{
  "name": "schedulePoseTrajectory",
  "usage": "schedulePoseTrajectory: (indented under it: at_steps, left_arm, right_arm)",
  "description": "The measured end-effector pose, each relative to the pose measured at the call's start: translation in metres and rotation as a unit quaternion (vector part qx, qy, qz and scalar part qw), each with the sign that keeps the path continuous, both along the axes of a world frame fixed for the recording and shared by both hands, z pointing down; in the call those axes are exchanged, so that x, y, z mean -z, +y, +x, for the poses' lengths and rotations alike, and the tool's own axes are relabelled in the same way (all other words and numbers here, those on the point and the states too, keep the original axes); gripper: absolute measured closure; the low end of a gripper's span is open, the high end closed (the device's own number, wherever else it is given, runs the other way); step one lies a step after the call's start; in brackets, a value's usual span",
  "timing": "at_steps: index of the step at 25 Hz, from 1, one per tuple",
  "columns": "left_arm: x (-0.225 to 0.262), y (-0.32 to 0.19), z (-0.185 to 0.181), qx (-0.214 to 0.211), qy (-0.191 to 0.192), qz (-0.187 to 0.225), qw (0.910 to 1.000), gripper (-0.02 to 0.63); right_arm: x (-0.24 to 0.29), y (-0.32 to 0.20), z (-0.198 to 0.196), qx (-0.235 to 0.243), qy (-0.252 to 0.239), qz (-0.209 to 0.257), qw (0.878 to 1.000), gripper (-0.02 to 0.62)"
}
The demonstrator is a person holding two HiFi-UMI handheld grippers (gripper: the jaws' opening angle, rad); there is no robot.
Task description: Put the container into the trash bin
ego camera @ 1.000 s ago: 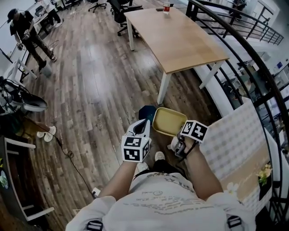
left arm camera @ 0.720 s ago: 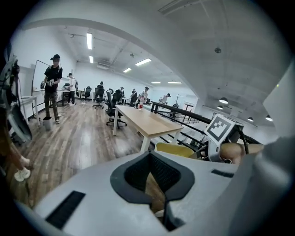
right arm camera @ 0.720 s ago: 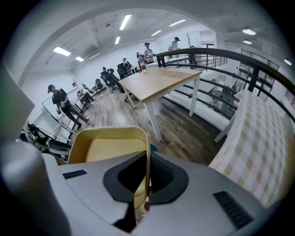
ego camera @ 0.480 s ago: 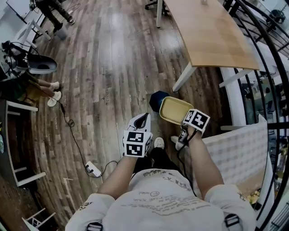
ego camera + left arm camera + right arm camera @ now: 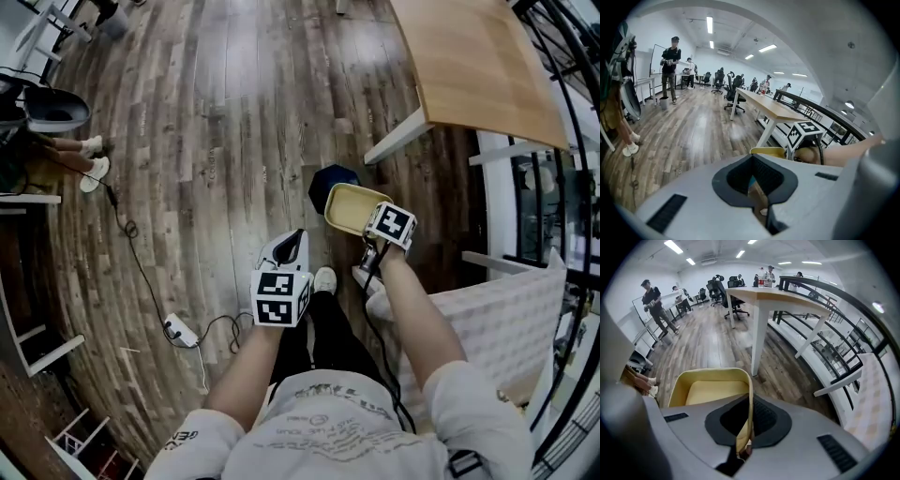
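Observation:
A shallow yellow container point(image 5: 351, 206) hangs above the floor, with my right gripper point(image 5: 369, 229) shut on its near wall. In the right gripper view the container's point(image 5: 710, 391) thin wall runs down between the jaws of the right gripper point(image 5: 749, 405). A dark blue trash bin point(image 5: 328, 179) stands on the wood floor just beyond the container, partly hidden by it. My left gripper point(image 5: 294, 241) hovers to the left of the container with nothing in it, its tips together. The left gripper point(image 5: 751, 161) view shows the container's point(image 5: 768, 151) rim ahead, at the right.
A wooden table point(image 5: 478, 66) on white legs point(image 5: 398, 145) stands beyond the bin. A black railing point(image 5: 562, 141) and a white patterned panel point(image 5: 506, 323) close the right side. A power strip with cable point(image 5: 181, 330) lies on the floor at left. People point(image 5: 670, 61) stand far off.
Both grippers have come down toward the floor. The container has moved with the right gripper and now covers more of the bin's near edge.

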State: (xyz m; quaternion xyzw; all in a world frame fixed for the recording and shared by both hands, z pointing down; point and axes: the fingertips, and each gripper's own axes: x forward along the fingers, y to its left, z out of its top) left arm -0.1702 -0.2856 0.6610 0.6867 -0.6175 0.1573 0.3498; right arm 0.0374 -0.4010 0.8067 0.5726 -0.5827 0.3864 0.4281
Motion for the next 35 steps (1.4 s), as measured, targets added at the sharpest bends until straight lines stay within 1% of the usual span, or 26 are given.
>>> schedulePoseTrajectory:
  at_steps: [4,7,10,14,16,19,22,25,28,30,32,35]
  left_arm:
    - [-0.045,-0.016,0.001,0.015,0.015,-0.022,0.9995,0.601]
    - [-0.080,-0.023,0.005,0.005,0.020,-0.040,0.9990,0.601]
    - [-0.118,-0.031,0.002,-0.012,0.004,-0.053,0.9985,0.601]
    - [-0.164,-0.045,-0.016,-0.007,-0.009,-0.061,0.9981,0.601]
    - [-0.184,-0.051,-0.021,-0.007,-0.011,-0.062,0.9980,0.601]
    - [-0.214,-0.048,-0.022,-0.002,-0.003,-0.075,0.9971,0.601]
    - [-0.239,-0.050,-0.020,0.004,0.009,-0.082,0.9966,0.601]
    - [-0.255,-0.047,-0.012,0.001,0.020,-0.093,0.9954,0.601]
    - [-0.261,-0.045,-0.008,-0.005,0.024,-0.098,0.9949,0.601]
    - [-0.261,-0.045,-0.007,-0.009,0.023,-0.098,0.9949,0.601]
    - [-0.260,-0.044,-0.007,-0.012,0.021,-0.098,0.9948,0.601]
    - [-0.258,-0.042,-0.010,-0.012,0.019,-0.099,0.9949,0.601]
  right_arm:
    - [-0.058,-0.025,-0.002,0.012,0.022,-0.007,1.000,0.592]
    - [-0.104,-0.040,-0.005,0.027,0.042,-0.007,0.999,0.592]
    - [-0.151,-0.048,-0.006,0.037,0.057,-0.014,0.998,0.592]
    - [-0.215,-0.053,-0.005,0.046,0.085,-0.028,0.995,0.591]
    - [-0.239,-0.062,-0.008,0.053,0.094,-0.020,0.994,0.591]
    - [-0.265,-0.065,-0.015,0.057,0.095,-0.010,0.994,0.591]
    - [-0.287,-0.066,-0.018,0.047,0.099,-0.012,0.994,0.591]
    - [-0.297,-0.068,-0.019,0.055,0.113,-0.008,0.992,0.591]
    - [-0.298,-0.076,-0.022,0.062,0.118,0.002,0.991,0.589]
    - [-0.298,-0.081,-0.026,0.065,0.108,0.006,0.992,0.579]
    - [-0.296,-0.085,-0.032,0.070,0.087,0.007,0.994,0.527]
    - [-0.291,-0.087,-0.041,0.066,0.050,0.014,0.996,0.517]
